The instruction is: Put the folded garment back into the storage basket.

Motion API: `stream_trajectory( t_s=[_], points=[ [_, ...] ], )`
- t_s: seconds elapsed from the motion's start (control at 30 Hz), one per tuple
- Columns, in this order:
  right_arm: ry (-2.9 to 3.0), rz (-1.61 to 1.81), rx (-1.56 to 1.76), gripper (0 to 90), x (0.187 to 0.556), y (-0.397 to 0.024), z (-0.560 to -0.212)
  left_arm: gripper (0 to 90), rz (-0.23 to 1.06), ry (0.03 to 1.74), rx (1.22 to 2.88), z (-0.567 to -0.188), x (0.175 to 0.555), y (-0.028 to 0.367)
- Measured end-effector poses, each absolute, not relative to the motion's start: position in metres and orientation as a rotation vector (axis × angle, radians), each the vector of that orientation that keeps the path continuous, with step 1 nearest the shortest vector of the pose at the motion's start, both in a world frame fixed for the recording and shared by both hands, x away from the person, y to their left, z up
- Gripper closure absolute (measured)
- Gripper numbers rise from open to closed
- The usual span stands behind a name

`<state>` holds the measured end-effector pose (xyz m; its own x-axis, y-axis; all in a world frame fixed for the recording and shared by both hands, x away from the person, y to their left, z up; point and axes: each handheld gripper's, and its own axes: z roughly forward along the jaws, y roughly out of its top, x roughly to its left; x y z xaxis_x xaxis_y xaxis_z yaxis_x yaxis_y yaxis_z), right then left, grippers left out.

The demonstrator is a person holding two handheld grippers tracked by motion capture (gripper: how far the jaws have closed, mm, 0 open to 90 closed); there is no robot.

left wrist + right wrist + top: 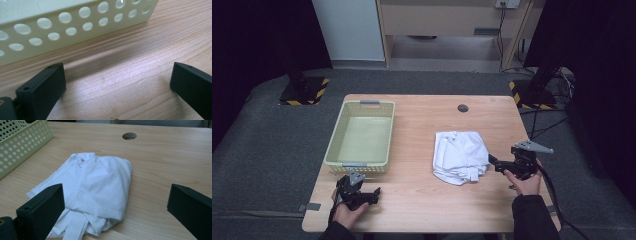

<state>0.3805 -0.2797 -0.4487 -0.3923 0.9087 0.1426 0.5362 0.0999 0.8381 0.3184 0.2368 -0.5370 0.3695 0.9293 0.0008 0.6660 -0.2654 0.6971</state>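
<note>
On the table's (422, 200) right half a crumpled white garment (460, 156) lies just left of the right gripper (493, 161), jaws apart and empty, while the left gripper (374, 192), also spread, waits by the basket (362, 165), well apart from it.

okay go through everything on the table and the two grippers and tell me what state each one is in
Basket: upright on the table, nothing inside.
White garment: loosely folded heap, lying flat on the table, not gripped.
Left gripper: open, jaws apart over bare wood beside the basket.
Right gripper: open, jaws apart, pointed at the garment.
Table hole: uncovered.
</note>
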Motion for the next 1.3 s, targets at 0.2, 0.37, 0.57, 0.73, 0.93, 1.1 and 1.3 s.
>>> stream_trajectory(
  t_s=[0.2,0.37,0.57,0.73,0.93,1.1,1.3],
  points=[
    [1.988,1.205,1.415,1.3,0.385,-0.276,-0.452,0.0,0.558,1.373,2.024,-0.537,0.318,0.237],
    [1.996,1.224,1.419,1.5,0.390,-0.272,-0.453,0.0,0.559,1.374,2.023,-0.537,0.318,0.237],
    [2.000,1.209,1.414,1.5,0.392,-0.272,-0.453,0.0,0.559,1.374,2.023,-0.537,0.318,0.236],
    [1.992,1.213,1.417,1.5,0.393,-0.273,-0.453,0.0,0.559,1.374,2.023,-0.537,0.319,0.237],
    [1.994,1.212,1.418,1.5,0.397,-0.270,-0.453,0.0,0.558,1.374,2.023,-0.537,0.319,0.237],
    [1.988,1.219,1.409,1.6,0.399,-0.267,-0.453,0.0,0.559,1.374,2.023,-0.537,0.319,0.237],
    [1.998,1.216,1.411,1.6,0.403,-0.264,-0.456,0.0,0.558,1.374,2.023,-0.537,0.319,0.237]
  ],
)
